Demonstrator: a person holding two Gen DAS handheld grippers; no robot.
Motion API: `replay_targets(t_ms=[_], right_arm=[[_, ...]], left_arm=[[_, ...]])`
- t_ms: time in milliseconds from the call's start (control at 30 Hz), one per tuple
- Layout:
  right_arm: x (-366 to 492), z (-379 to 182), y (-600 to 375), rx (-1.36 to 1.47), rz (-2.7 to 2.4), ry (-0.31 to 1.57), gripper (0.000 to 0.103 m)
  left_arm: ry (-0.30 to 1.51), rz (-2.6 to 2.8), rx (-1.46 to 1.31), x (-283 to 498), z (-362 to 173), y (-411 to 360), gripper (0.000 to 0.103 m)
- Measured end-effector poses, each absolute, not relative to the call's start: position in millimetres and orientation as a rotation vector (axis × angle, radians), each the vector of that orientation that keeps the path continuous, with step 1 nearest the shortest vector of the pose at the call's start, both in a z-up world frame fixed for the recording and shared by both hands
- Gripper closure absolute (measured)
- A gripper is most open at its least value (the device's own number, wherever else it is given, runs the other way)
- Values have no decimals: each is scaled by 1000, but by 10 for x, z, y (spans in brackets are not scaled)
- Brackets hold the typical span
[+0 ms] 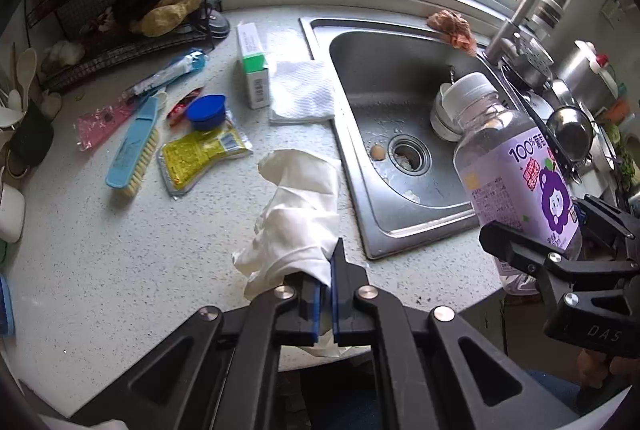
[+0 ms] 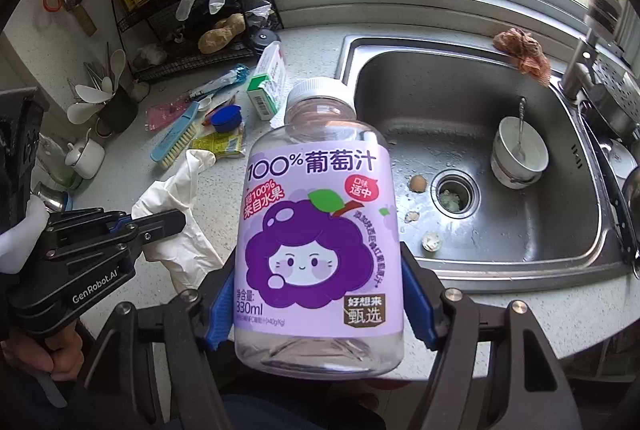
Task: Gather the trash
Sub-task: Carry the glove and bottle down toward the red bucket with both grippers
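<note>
My left gripper [image 1: 334, 270] is shut on a crumpled white glove [image 1: 296, 213], which hangs above the speckled counter [image 1: 120, 270] near its front edge. In the right wrist view the same left gripper [image 2: 164, 224] shows at the left with the glove [image 2: 176, 197] draped from it. My right gripper [image 2: 320, 270] is shut on an empty clear juice bottle [image 2: 320, 222] with a purple label and white cap, held upright over the counter's front edge. From the left wrist view, the bottle [image 1: 516, 173] and right gripper [image 1: 560, 230] are at the right, in front of the sink.
Left on the counter lie a blue brush [image 1: 134, 149], a yellow packet [image 1: 200, 153], a blue cap [image 1: 206, 111], a green-white box [image 1: 252, 65] and a paper towel [image 1: 300, 93]. The steel sink [image 1: 400, 213] holds stacked bowls [image 2: 518, 153] and eggshell bits [image 2: 418, 183]. A wire rack [image 1: 120, 29] stands back left.
</note>
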State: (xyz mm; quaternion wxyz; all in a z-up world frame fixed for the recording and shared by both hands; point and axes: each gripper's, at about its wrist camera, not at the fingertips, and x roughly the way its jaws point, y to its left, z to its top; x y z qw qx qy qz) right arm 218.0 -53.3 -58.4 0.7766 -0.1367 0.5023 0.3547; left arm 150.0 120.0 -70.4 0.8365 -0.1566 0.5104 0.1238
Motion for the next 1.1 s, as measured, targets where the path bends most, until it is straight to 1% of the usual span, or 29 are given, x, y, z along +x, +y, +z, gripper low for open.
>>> replay_targets(t_ms=[400, 633, 867, 967, 1100], right_arm=[[1802, -554, -1811, -183, 576, 1094, 35], [1544, -695, -2469, -128, 482, 1135, 35], [1467, -1099, -2823, -87, 393, 1212, 35], [1469, -1405, -2880, -85, 360, 1254, 35], [1505, -1948, -2916, -67, 354, 1317, 35]], left_arm=[[1105, 53, -148, 1456, -720, -236, 100], [1147, -48, -81, 1355, -965, -949, 100], [1224, -128, -45, 1341, -1470, -1425, 100], [1266, -154, -50, 1370, -1848, -1503, 100], [1327, -135, -69, 1448, -2423, -1502, 100]])
